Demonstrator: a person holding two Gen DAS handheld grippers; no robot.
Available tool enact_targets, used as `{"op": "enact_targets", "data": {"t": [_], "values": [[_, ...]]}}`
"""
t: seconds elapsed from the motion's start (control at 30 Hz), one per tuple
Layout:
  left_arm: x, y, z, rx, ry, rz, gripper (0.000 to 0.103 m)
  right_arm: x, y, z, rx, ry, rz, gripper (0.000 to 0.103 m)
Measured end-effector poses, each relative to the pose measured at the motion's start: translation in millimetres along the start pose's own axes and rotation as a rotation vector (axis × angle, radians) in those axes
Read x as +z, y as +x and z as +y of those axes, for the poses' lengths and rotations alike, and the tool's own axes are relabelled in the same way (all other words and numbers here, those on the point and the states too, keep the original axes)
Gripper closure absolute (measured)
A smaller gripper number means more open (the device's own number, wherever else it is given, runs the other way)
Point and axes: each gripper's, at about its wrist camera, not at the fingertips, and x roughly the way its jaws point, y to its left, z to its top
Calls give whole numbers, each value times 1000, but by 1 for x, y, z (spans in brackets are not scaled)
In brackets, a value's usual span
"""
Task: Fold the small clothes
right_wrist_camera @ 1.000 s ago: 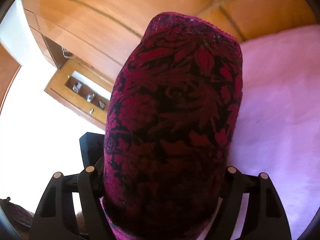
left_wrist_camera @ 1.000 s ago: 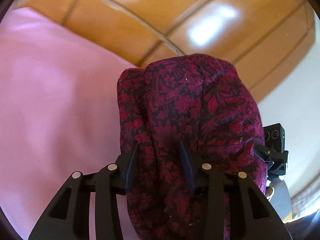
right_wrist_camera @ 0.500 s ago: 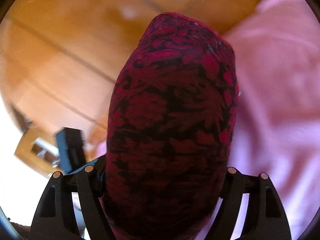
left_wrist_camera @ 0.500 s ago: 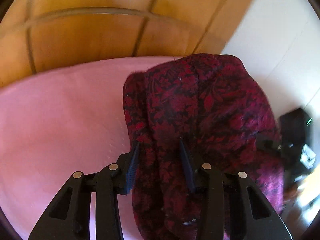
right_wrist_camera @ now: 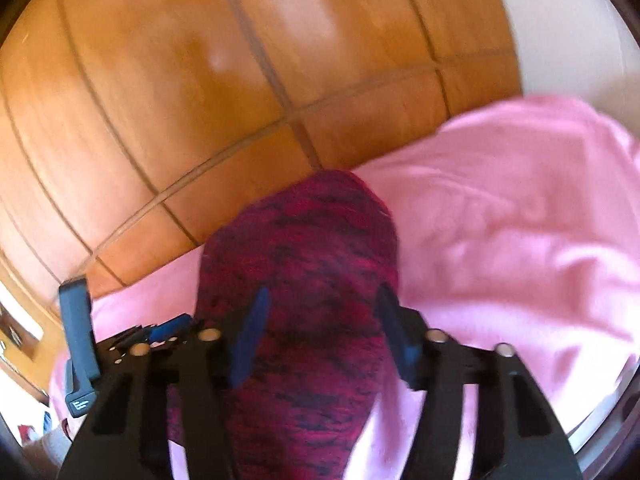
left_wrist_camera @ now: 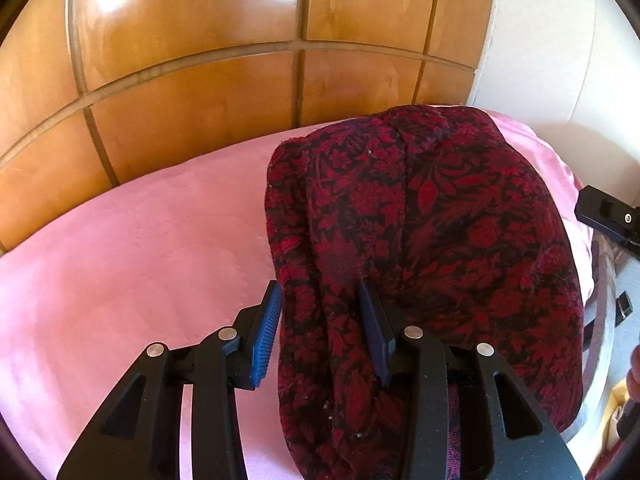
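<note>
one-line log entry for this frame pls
phase: fold | left gripper: shut on red floral garment | right gripper: shut on garment | surface: pink blanket

Pink blanket (left_wrist_camera: 132,264) lay bare left of the floral garment (left_wrist_camera: 420,248): open passage. Wooden panel wall (left_wrist_camera: 240,92) blocked beyond; other gripper (left_wrist_camera: 608,216) sat close at right.

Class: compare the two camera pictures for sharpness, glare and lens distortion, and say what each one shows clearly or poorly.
Left wrist view: sharp; the red patterned cloth shows its floral print, glare patches sit on the wooden panels, and their seams bow from fisheye distortion. Right wrist view: motion-blurred; the cloth print smears, the pink cover looks soft, panel glare is streaked.
</note>
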Motion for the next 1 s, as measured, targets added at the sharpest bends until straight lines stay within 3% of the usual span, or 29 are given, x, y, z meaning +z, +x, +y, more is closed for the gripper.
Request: {"op": "enact_targets", "data": {"t": [0.1,0.27,0.37,0.53,0.67,0.7,0.77,0.87,1.0], "values": [[-4,-7,10,27,-12,12,63,-4,30,47,-43,-100,60,63],[1,3,21,92,-51,37,63,-19,103,69,-177,-232,155,62],[-1,3,30,77,-110,37,63,-17,111,72,-195,-248,168,62],[-14,-9,16,131,-61,-31,63,-35,100,60,-207,-270,149,61],[-8,-13,34,58,-170,-22,58,-33,90,67,-219,-232,107,59],[-8,-18,34,75,-161,-39,50,-31,86,67,-224,-226,100,56],[-8,-21,34,69,-158,-46,49,-26,81,69,-236,-208,88,49],[-11,-28,35,58,-176,-55,49,-26,70,69,-246,-190,85,22],[-12,-42,30,62,-164,-89,43,-29,54,70,-250,-176,78,17]]}}
